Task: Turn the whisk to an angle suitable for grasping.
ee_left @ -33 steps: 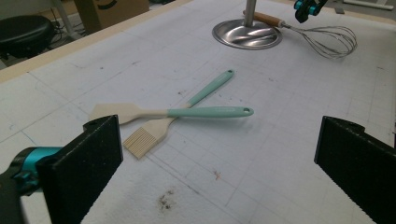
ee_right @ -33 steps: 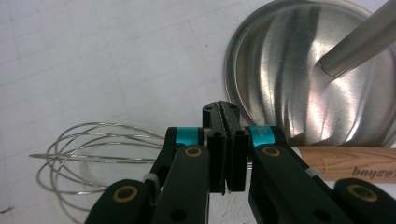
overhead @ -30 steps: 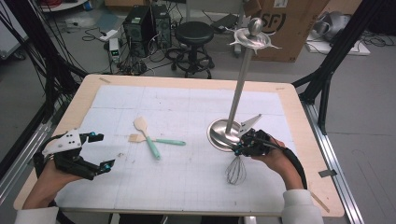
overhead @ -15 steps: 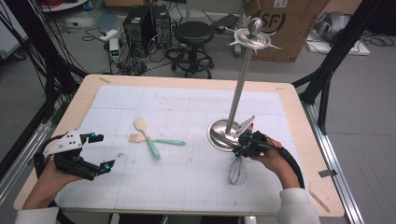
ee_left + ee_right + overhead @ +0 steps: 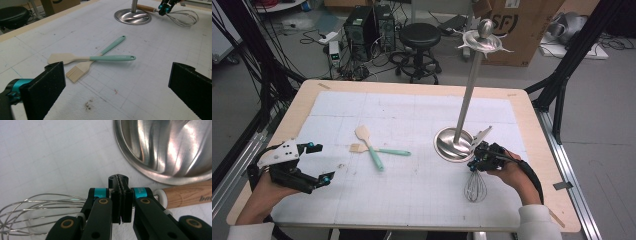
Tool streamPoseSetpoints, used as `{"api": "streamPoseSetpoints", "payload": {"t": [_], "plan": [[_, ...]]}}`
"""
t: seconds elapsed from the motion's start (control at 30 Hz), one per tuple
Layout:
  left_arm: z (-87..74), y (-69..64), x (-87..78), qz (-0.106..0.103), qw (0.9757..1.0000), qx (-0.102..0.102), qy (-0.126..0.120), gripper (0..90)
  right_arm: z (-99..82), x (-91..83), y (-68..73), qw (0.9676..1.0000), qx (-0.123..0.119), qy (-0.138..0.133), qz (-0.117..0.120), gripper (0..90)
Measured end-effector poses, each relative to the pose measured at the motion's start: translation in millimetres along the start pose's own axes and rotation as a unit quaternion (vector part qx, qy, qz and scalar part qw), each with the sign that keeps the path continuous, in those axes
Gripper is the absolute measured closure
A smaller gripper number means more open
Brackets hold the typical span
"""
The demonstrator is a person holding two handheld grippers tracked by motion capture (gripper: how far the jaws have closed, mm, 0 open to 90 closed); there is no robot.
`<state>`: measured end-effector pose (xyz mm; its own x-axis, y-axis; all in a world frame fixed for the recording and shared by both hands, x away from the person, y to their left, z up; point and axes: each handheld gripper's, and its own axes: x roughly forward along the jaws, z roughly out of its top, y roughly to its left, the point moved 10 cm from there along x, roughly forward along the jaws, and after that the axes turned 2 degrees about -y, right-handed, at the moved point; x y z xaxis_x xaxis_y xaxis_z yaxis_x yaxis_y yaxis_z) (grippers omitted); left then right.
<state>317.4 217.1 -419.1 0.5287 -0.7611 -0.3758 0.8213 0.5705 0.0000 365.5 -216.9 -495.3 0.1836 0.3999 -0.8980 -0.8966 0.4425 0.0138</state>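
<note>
Two hand-held grippers work a white gridded mat [image 5: 412, 190] on a wooden table [image 5: 302, 107], with a tall steel utensil stand [image 5: 455, 144] as the fixed point of the scene. Far to the left of the stand's round base, near the table's front edge, the left gripper [image 5: 319, 162] rests in a person's hand, its black jaws spread wide with nothing between them; the left gripper view looks out between those jaws across the mat. Between that gripper and the stand lie a teal-handled spatula [image 5: 369, 147] and a teal-handled pastry brush [image 5: 379, 151], crossed over each other, well apart from both grippers. Just to the right of the stand's base, at its front edge, the right gripper [image 5: 476, 162] sits low over a whisk [image 5: 475, 186]. In the right gripper view its jaws are pressed together where the wire loops meet the wooden handle [image 5: 186, 195], though whether the pads pinch the whisk cannot be told. The whisk's wire balloon lies on the mat toward the person, while its handle points toward the stand's base.
</note>
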Motion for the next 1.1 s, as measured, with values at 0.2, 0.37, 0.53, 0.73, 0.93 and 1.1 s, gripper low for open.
{"api": "streamPoseSetpoints", "payload": {"t": [0.2,0.37,0.53,0.73,0.93,1.1], "plan": [[-0.2,-0.1,0.3,0.0,1.0,-0.001,0.001,1.7,-11.0,-4.5,0.4,0.9999,0.0,0.01,0.007,89.9],[-0.3,0.0,0.5,0.0,1.0,-0.001,0.001,1.7,-21.0,-9.1,-1.7,0.9999,0.002,0.014,0.005,89.9],[-0.6,0.2,0.7,0.002,1.0,-0.001,0.002,1.7,-30.3,-14.6,-3.9,0.9998,0.013,0.016,0.004,89.9],[-1.1,0.4,0.7,0.001,1.0,-0.001,0.003,1.7,-42.0,-21.0,-6.2,0.9995,0.025,0.02,0.004,89.9],[-1.2,0.3,0.8,0.001,1.0,-0.002,0.002,1.7,-53.9,-27.8,-11.6,0.9992,0.035,0.02,0.0,89.9],[-2.5,0.6,1.7,0.002,1.0,-0.003,0.004,1.7,-61.0,-34.2,-14.6,0.9988,0.045,0.02,-0.002,89.9]]}}
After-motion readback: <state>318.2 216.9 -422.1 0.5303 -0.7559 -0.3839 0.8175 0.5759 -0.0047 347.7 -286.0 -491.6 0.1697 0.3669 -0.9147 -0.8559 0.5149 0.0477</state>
